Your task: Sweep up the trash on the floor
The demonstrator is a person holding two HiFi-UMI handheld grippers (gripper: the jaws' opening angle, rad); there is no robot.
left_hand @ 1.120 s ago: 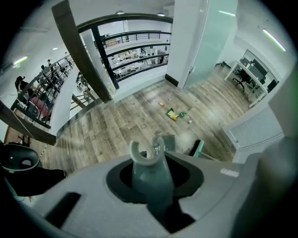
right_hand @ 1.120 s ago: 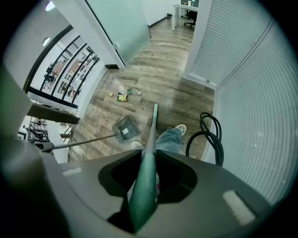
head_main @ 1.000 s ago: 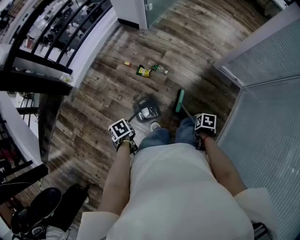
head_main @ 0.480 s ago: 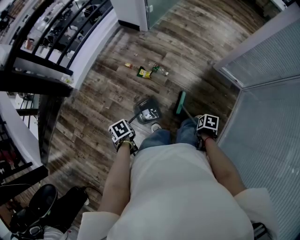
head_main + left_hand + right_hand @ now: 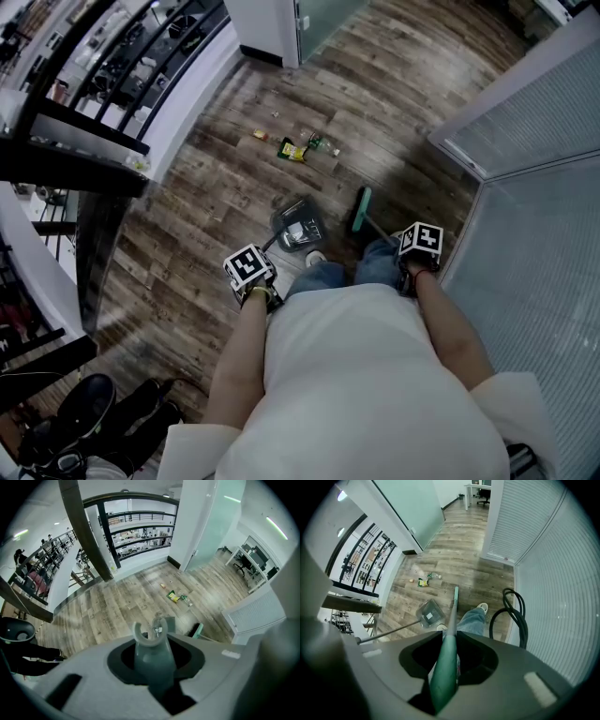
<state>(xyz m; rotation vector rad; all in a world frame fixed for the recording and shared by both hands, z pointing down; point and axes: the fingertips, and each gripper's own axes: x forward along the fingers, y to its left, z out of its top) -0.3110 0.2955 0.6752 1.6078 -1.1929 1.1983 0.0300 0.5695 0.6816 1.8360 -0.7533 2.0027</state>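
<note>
The left gripper (image 5: 251,274) is seen shut tight on the grey dustpan handle (image 5: 151,656), whose hooked end rises just past the jaws. The dustpan (image 5: 298,228) is held low over the wood floor (image 5: 206,197), just in front of the person's shoes. The right gripper (image 5: 417,248) is clamped round the green broom handle (image 5: 445,665), and the broom head (image 5: 360,208) is set on the floor to the right of the dustpan, near it but apart.

The trash lies further ahead and is touched by neither tool. A yellow-green wrapper (image 5: 292,150) is found there, with a small bottle (image 5: 322,143) just beside it and a smaller scrap (image 5: 260,135) to its left. The dustpan is placed between the person and this litter.

The space is bounded on the left by a dark railing (image 5: 89,127) above a white ledge, and on the right by a ribbed white panel (image 5: 544,141). A loop of black cable (image 5: 513,613) is seen by the panel, next to the person's jeans leg (image 5: 471,618). A white column (image 5: 262,23) stands beyond the litter.
</note>
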